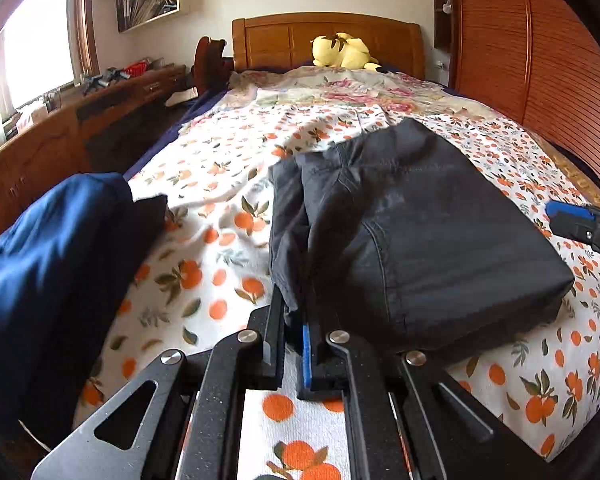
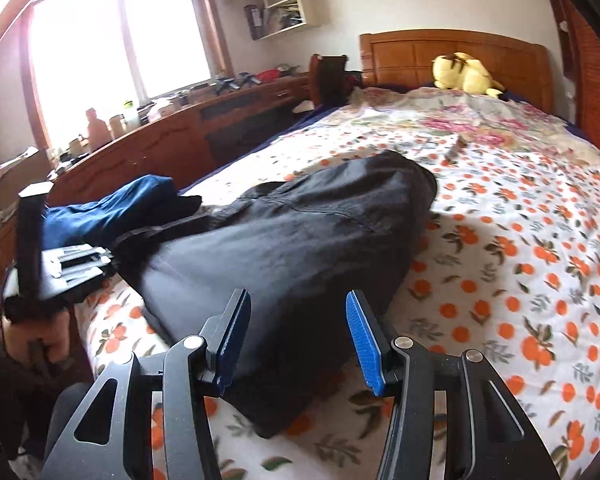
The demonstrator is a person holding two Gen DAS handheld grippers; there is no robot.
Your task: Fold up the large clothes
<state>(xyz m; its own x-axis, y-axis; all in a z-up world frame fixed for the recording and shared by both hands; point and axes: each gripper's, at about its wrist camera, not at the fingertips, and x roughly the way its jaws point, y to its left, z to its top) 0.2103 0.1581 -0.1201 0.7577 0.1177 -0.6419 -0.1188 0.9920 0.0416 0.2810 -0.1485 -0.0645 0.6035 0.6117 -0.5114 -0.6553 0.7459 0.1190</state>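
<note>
A black garment (image 1: 416,236), folded into a thick block, lies on the orange-print bedspread (image 1: 204,208). My left gripper (image 1: 296,312) is shut on a hanging edge of the black garment at its near left corner. In the right wrist view the same black garment (image 2: 300,248) stretches across the bed, and my right gripper (image 2: 296,340) is open and empty, its blue pads (image 2: 362,340) just above the garment's near edge. The right gripper's tip shows at the right edge of the left wrist view (image 1: 580,224). The left gripper shows at the left of the right wrist view (image 2: 76,268).
A blue garment (image 1: 48,280) is piled at the bed's left edge, also in the right wrist view (image 2: 112,208). A yellow plush toy (image 1: 344,52) lies by the wooden headboard (image 1: 324,36). A wooden desk (image 2: 172,136) with clutter runs along the left. A slatted wardrobe (image 1: 532,60) stands on the right.
</note>
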